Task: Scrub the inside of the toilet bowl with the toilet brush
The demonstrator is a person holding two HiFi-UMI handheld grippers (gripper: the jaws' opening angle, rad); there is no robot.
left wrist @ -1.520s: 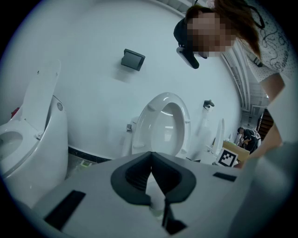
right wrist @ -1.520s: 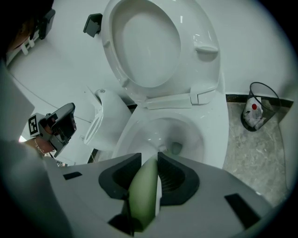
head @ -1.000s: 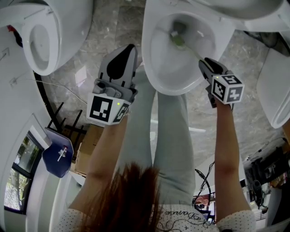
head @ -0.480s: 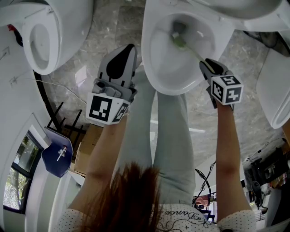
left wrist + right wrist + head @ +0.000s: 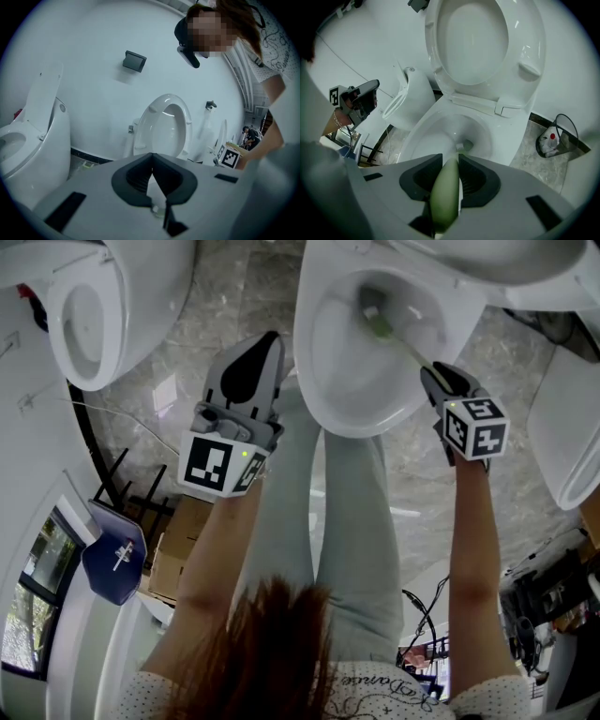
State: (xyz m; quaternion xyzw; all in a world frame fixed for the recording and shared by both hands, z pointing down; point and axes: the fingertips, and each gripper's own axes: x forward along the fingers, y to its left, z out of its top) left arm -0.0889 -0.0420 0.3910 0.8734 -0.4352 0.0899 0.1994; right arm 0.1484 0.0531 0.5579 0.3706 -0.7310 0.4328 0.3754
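Observation:
The white toilet bowl (image 5: 328,381) stands open at the top centre of the head view, its lid (image 5: 473,42) raised. My right gripper (image 5: 441,382) is shut on the green handle of the toilet brush (image 5: 446,192). The brush head (image 5: 377,322) is down inside the bowl by the drain, and shows too as the brush head (image 5: 463,146) in the right gripper view. My left gripper (image 5: 251,367) hangs just left of the bowl rim, shut with nothing between its jaws. In the left gripper view the left gripper (image 5: 153,174) points at another toilet (image 5: 164,124).
A second toilet (image 5: 80,310) stands at the left on the marble floor (image 5: 225,306), a third fixture (image 5: 567,437) at the right edge. A wire bin (image 5: 555,138) with a bottle sits right of the bowl. The person's legs (image 5: 347,521) stand before the bowl.
The brush head has shifted slightly up and right inside the bowl, and my right gripper moved a little right with it. The left gripper has stayed put.

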